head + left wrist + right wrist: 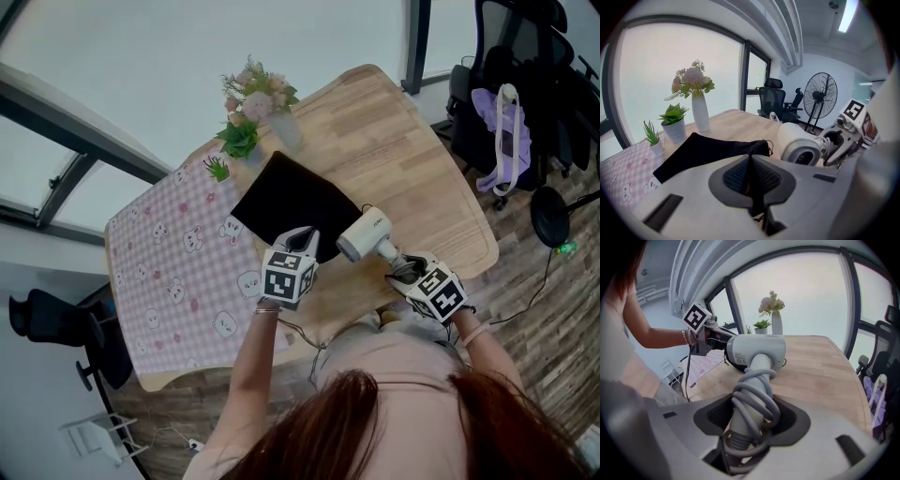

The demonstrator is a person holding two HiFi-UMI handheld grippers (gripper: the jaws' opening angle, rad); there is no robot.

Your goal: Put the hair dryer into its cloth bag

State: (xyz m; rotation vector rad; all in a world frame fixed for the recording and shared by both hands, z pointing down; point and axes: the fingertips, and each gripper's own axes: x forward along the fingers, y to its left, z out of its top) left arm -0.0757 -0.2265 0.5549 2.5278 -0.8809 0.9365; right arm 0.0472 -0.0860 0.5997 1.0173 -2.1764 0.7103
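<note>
- We read the left gripper (298, 234) (751, 159) jaws as fully together, pinching the near edge of the flat black cloth bag (291, 202) (708, 150).
- The right gripper (405, 270) (750, 418) jaws stand wide, clamped on the handle of the white plastic hair dryer (366, 234) (801, 145) (757, 350) (grey cord coiled round it).
- The dryer head sits at the bag's near edge, over the light wooden table (403, 159).

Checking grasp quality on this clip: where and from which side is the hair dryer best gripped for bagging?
Grip the hair dryer by its handle, coming from the cord end, as the right gripper does. The handle is narrow and cord-wrapped, while the head is wide and rounded. This leaves the head free, next to the cloth bag.
</note>
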